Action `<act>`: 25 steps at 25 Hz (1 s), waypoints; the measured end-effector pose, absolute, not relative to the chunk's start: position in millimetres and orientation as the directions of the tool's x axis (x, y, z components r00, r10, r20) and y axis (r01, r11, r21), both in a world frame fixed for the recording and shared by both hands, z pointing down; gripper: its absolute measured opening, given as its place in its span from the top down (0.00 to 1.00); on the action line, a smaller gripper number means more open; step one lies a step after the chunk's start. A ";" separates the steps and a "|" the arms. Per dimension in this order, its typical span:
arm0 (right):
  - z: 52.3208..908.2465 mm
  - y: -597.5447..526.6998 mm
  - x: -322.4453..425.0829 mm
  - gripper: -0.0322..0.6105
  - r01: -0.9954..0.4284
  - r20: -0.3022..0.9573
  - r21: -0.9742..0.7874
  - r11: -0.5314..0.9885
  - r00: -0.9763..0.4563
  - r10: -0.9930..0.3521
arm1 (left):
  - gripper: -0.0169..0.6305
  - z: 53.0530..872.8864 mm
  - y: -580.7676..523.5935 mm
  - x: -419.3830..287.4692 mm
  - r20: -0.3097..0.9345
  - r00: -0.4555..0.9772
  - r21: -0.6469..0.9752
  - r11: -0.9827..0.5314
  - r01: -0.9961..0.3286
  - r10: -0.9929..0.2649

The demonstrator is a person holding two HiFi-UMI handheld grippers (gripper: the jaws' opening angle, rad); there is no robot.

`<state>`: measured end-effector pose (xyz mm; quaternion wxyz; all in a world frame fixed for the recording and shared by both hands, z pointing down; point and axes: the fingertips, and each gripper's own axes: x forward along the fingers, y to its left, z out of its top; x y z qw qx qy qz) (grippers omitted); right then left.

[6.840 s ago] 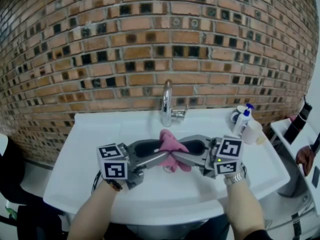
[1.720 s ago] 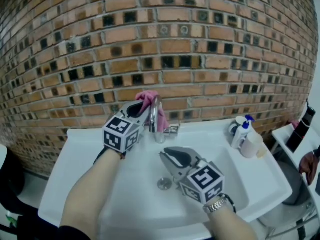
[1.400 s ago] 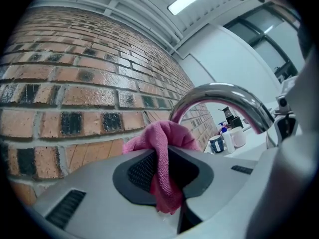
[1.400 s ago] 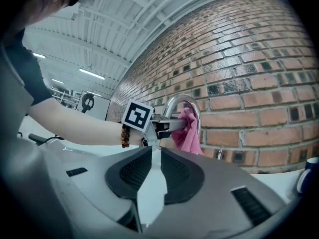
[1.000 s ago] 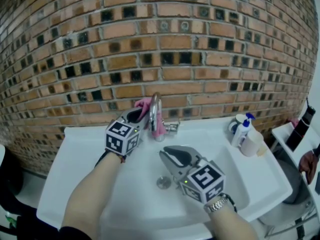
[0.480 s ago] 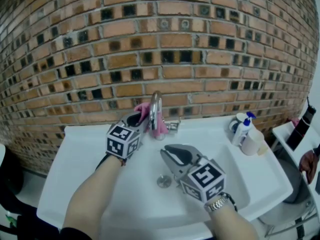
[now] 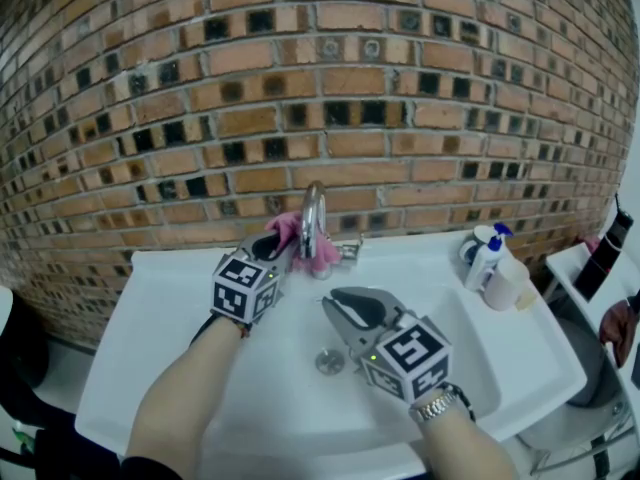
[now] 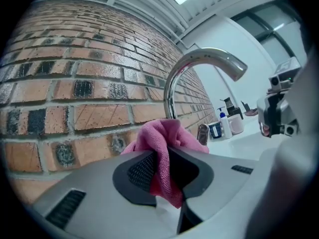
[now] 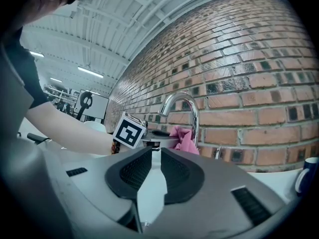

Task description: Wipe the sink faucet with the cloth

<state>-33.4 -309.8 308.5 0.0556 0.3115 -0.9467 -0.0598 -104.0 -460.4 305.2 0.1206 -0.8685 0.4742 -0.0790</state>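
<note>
While clamped on the pink cloth (image 8: 160,139), the left gripper (image 8: 162,169) wipes down the faucet (image 7: 313,211).

Its jaws pinch a fold of the cloth, and the loose bulk presses against the chrome neck. A second or two back the cloth sat up by the arch; now it is lower, near the lever (image 7: 347,253), so the upper neck looks done and the base and spout probably remain. The right gripper (image 9: 152,171) has kept its place over the sink (image 7: 180,298), jaws slightly apart with nothing between them.
</note>
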 end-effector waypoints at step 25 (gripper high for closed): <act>306.8 -309.6 -33.1 0.84 -0.585 0.063 0.146 0.798 -0.799 -0.598 | 0.87 361.7 -458.3 -102.5 0.191 0.506 -0.320 -0.541 -0.778 -0.841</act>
